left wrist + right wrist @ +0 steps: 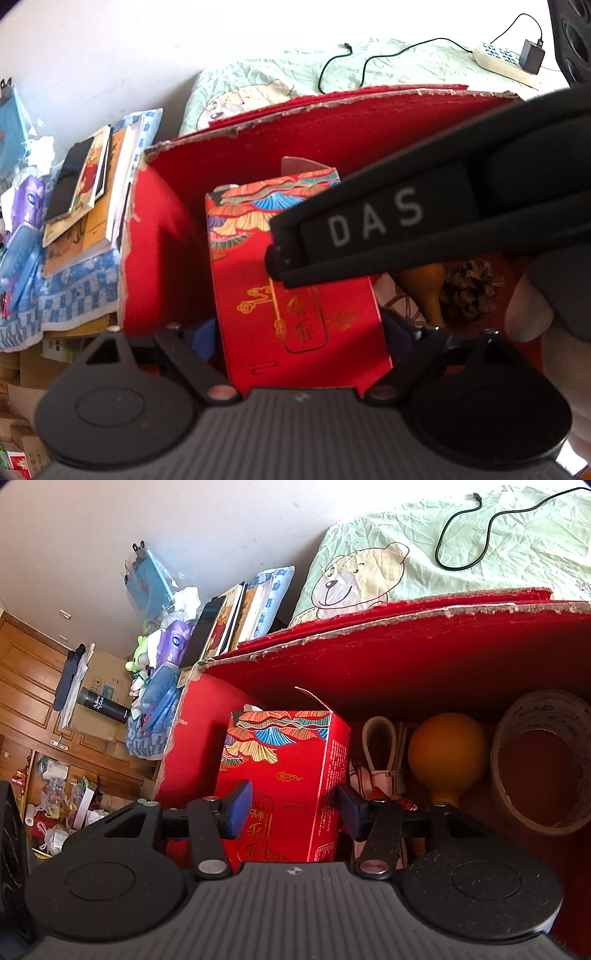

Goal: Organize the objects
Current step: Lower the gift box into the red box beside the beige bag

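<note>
A red cardboard carton decorated with gold characters and colourful fan patterns [284, 775] stands upright inside a large red open storage box with ragged torn edges [424, 653], at its left end. The right gripper [291, 808] has its blue-padded fingers [240, 805] set on either side of the carton, close to its faces, though I cannot tell if they press it. The left gripper [299, 339] straddles the same carton [295, 295] low down, fingers apart. Beside the carton lie an orange gourd-shaped object [447, 753], a roll of brown packing tape [539, 760], and a brown pine cone [469, 288]
</note>
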The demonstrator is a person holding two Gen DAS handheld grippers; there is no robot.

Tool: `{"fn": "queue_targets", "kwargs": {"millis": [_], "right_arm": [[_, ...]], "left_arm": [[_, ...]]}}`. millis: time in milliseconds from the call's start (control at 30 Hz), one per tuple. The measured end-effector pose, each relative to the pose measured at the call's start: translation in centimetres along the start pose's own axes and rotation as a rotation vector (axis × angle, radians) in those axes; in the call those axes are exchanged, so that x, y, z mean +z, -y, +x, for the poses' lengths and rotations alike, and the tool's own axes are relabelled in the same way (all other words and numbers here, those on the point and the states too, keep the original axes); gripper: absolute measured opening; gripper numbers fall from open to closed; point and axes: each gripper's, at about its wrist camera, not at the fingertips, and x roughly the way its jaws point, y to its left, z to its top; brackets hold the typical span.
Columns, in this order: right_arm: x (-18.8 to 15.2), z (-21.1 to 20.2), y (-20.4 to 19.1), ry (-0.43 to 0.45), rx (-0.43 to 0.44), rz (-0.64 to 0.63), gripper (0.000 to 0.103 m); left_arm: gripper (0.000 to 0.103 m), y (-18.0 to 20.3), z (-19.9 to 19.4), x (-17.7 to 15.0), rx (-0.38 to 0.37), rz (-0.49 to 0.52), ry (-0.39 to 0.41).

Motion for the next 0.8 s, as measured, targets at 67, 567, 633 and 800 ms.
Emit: {"fn": "queue_targets", "kwargs": {"millis": [67, 567, 633, 800], "right_arm": [[-0.12, 0.1, -0.12, 0.003, -0.021, -0.01, 0.051], [-0.02, 0.31, 0.47, 0.021, -0.045, 0.034, 0.048], [-0.08, 0.25, 0.53, 0.027, -0.05, 0.041, 0.048], [-0.14, 0.1, 0.66, 0.046, -0.062, 0.05, 0.047]], "left_arm": [[0.089, -0.12, -0.16, -0.03, -0.009, -0.001, 0.001], [0.091, -0.87, -0.44, -0.23, -0.007, 0.007, 0.02], [0.091, -0.81, -0.31, -0.18, -0.008, 0.005, 0.019], [0.092, -0.27, -0.54, -0.16, 0.0, 0.019, 0.032]]}}
